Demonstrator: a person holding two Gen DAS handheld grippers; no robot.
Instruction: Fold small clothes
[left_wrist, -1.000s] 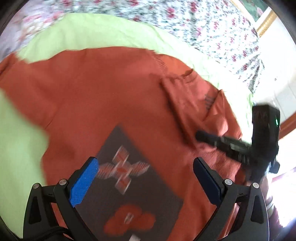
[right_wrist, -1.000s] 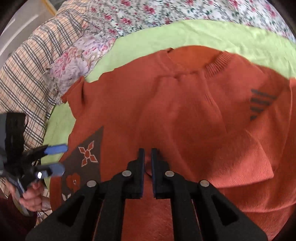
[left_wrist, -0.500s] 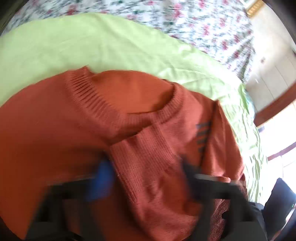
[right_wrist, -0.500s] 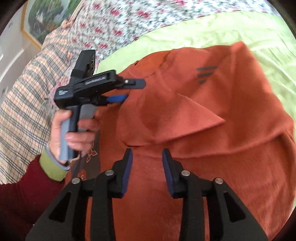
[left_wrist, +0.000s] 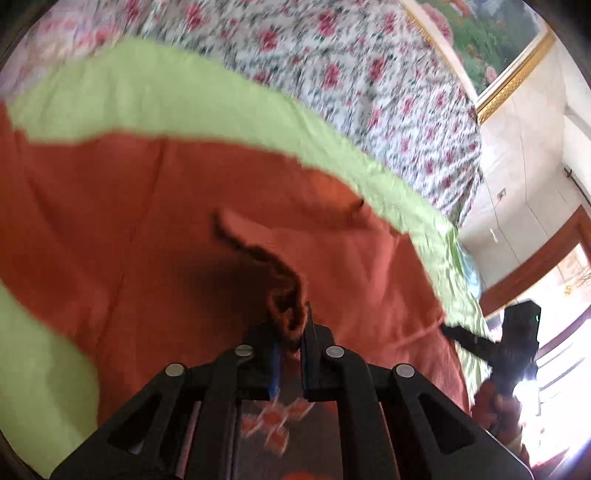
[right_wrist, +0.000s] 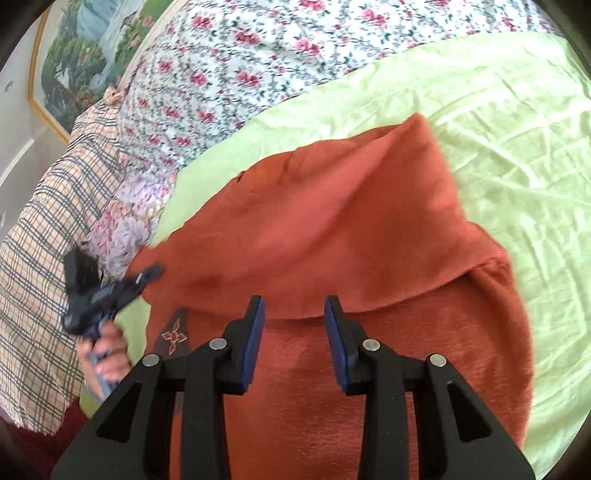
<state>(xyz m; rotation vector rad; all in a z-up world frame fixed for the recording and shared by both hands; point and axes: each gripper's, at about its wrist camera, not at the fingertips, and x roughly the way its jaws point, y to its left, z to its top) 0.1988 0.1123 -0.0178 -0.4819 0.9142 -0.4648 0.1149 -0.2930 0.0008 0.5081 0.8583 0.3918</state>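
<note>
The left claw (left_wrist: 291, 354) was pinched shut on a bunched ridge of the orange sweater (left_wrist: 129, 221), its two blue-padded fingers nearly meeting with a twist of knit fabric standing up between them. From that claw the cloth rose in a dark, raised fold running ahead and slightly to its left, while the rest of the garment spread out flat ahead and to both sides on the green sheet (left_wrist: 155, 99) of the bed. Just below the claw, close to the camera, lay a dark patch with orange diamond shapes (left_wrist: 273, 424), though blur made its detail hard to read.

The right claw (right_wrist: 293, 343) stood open, its blue pads apart and holding nothing, poised just over the sweater (right_wrist: 369, 406). Directly ahead of it a large flap of the same garment lay folded across the body, its lower edge passing just beyond the fingertips. Off to this claw's left, the left claw (right_wrist: 147, 275) gripped the sweater's edge, the person's hand (right_wrist: 105, 354) wrapped around the handle. Farther ahead of both claws lay a floral quilt (right_wrist: 258, 66), with a plaid cloth (right_wrist: 40, 229) to the right claw's far left.
</note>
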